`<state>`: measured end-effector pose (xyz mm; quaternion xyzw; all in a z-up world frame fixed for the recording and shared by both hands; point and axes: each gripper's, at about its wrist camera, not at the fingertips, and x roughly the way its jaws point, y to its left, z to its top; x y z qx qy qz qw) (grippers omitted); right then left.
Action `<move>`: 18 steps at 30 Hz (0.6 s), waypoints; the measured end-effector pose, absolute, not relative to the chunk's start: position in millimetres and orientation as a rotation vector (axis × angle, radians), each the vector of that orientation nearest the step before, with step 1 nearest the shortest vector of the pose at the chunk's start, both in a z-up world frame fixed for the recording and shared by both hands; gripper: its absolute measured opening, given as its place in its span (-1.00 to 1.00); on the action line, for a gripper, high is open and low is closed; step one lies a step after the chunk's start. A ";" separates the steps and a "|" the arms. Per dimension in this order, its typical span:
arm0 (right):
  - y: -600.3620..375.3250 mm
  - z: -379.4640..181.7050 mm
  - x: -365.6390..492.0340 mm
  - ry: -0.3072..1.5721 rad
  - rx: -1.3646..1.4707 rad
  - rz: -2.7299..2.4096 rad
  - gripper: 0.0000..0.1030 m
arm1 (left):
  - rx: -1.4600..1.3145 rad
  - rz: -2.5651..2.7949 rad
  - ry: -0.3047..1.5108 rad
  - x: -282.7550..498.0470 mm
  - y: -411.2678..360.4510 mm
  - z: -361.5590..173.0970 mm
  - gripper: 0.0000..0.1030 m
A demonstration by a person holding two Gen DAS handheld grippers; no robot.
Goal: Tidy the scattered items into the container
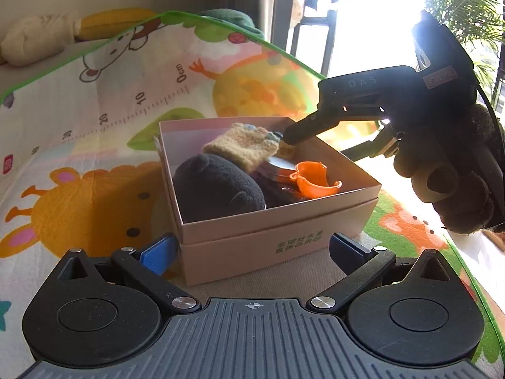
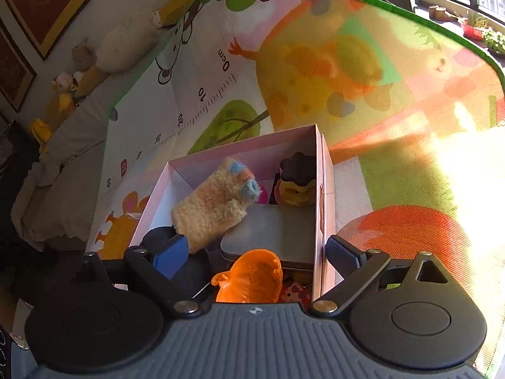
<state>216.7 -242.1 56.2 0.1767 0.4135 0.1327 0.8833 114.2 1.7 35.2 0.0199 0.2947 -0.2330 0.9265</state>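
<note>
The right gripper (image 2: 255, 252) hangs over the box (image 1: 277, 221) with its jaws spread wide and nothing between them, likely so the orange cup (image 2: 249, 276) lies free among the mitten (image 2: 211, 208) and tin (image 2: 271, 233). The left gripper (image 1: 252, 249), released, straddles the box's near wall. Only the left view shows the black plush (image 1: 217, 186) whole.

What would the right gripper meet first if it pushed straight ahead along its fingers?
Probably the orange cup, lying between the open right gripper fingers inside the box, then the grey tin beyond it; depth is unclear.
</note>
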 end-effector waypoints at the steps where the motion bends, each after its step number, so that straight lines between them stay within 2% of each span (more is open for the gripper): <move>1: -234.0 56.3 216.4 0.860 0.360 0.287 0.92 | 0.042 -0.461 0.605 110.7 7.3 35.1 1.00; 10: -190.6 62.5 193.8 0.805 0.324 0.301 0.94 | 0.037 -0.348 0.595 90.7 38.3 33.3 1.00; 15: -192.5 78.7 128.2 0.681 0.196 0.251 1.00 | 0.048 -0.224 0.650 75.3 36.8 27.4 1.00; 18: -196.7 69.8 88.2 0.667 0.163 0.221 1.00 | 0.034 -0.203 0.648 62.0 33.3 23.1 1.00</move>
